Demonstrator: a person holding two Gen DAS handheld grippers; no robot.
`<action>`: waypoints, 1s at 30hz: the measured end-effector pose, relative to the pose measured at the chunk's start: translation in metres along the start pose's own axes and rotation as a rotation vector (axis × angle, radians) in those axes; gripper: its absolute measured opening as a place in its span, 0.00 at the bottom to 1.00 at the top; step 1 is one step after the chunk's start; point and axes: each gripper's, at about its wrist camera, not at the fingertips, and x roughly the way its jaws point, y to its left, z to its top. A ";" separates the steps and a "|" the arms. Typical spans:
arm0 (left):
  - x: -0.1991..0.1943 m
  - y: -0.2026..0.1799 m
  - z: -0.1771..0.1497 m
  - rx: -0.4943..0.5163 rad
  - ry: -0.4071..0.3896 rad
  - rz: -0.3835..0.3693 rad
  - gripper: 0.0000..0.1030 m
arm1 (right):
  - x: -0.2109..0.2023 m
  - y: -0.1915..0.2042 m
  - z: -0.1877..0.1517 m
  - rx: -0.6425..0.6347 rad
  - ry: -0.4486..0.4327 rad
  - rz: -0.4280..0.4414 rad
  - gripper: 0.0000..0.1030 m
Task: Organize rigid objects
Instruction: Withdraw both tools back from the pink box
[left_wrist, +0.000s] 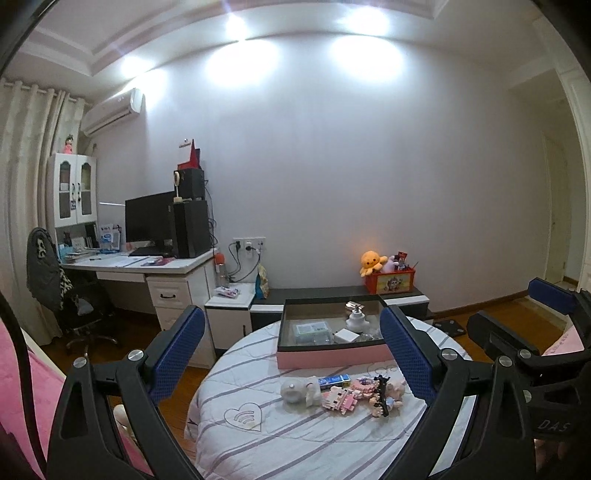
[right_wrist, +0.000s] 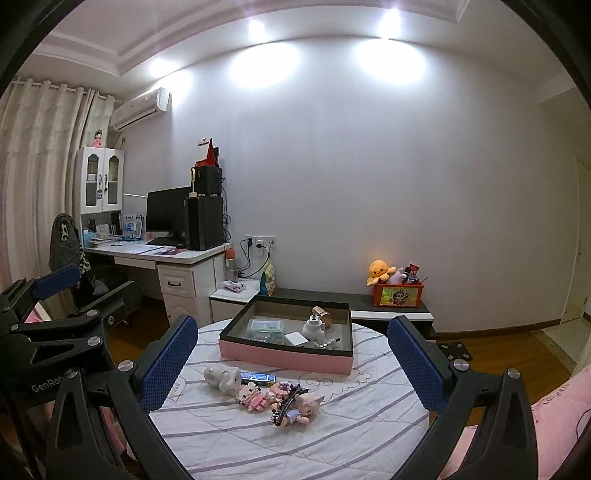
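While both grippers hang above the round table (right_wrist: 295, 443), nothing is picked up yet. The left gripper (left_wrist: 291, 350) has its two blue fingers spread wide with nothing between them, and the right gripper (right_wrist: 291, 358) is spread wide and bare too. Near the middle of the striped cloth lies a little heap of toys: a white plush toy (right_wrist: 221, 376), a small blue box (right_wrist: 258, 377), some pink block figures (right_wrist: 255, 397), a black hair clip (right_wrist: 286, 404) and a small doll (right_wrist: 306, 406). Just behind them sits the pink box (right_wrist: 288, 354), open on top, with a white bottle (right_wrist: 314, 326), a white square thing (right_wrist: 295, 338) and a clear case (right_wrist: 264, 325) already inside. The toys are close together and some touch each other. I think the small blue box is the easiest one to start with. It looks light and hard, so it should not bend or squash. Its long flat sides look good to pinch. The block figures could break apart if squeezed hard. The hair clip is thin and lies across the doll, so it may be tricky to grab alone.
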 end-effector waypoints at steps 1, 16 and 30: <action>0.000 0.000 0.000 0.001 0.000 0.002 0.94 | 0.001 0.000 0.000 0.002 0.003 0.002 1.00; 0.023 0.000 -0.013 -0.011 0.034 -0.006 0.98 | 0.015 -0.001 -0.008 0.006 0.028 0.000 1.00; 0.111 0.000 -0.081 -0.053 0.313 -0.074 1.00 | 0.082 -0.012 -0.057 0.017 0.208 -0.005 1.00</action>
